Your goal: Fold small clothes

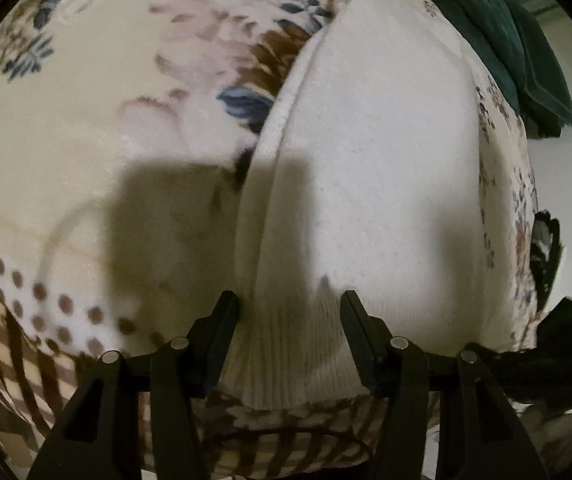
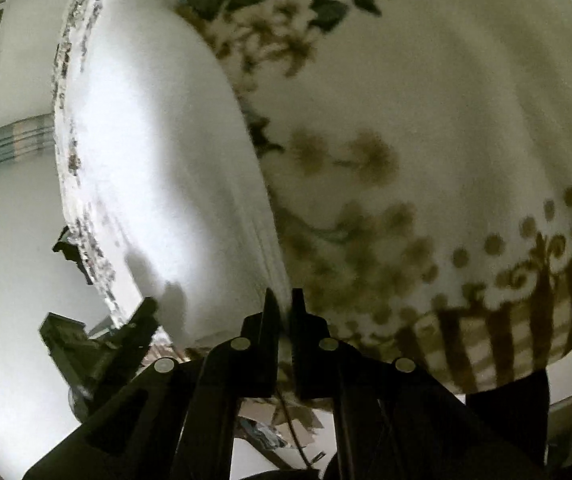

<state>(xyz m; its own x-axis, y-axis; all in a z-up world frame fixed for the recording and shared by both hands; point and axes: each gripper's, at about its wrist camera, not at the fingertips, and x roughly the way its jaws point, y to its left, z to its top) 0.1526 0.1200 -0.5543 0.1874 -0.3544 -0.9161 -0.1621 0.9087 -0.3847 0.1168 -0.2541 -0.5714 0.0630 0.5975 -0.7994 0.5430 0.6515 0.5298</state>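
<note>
A white knit garment (image 1: pixel 366 168) lies flat on a floral blanket (image 1: pixel 85 128), its ribbed hem nearest me. My left gripper (image 1: pixel 290 300) is open, its jaws straddling the ribbed hem, one finger at the garment's left edge. In the right wrist view the same white garment (image 2: pixel 157 152) lies to the left on the blanket (image 2: pixel 426 120). My right gripper (image 2: pixel 285 300) is shut on the garment's right edge near the hem, with white fabric pinched between the jaws. The other gripper (image 2: pixel 141 320) shows at the lower left of that view.
A dark green cloth (image 1: pixel 498 28) lies beyond the blanket at the upper right. A small dark object (image 1: pixel 546 248) sits at the blanket's right edge. The blanket's striped and dotted border (image 1: pixel 25 320) runs along the near edge. Clutter lies on the floor below (image 2: pixel 277 428).
</note>
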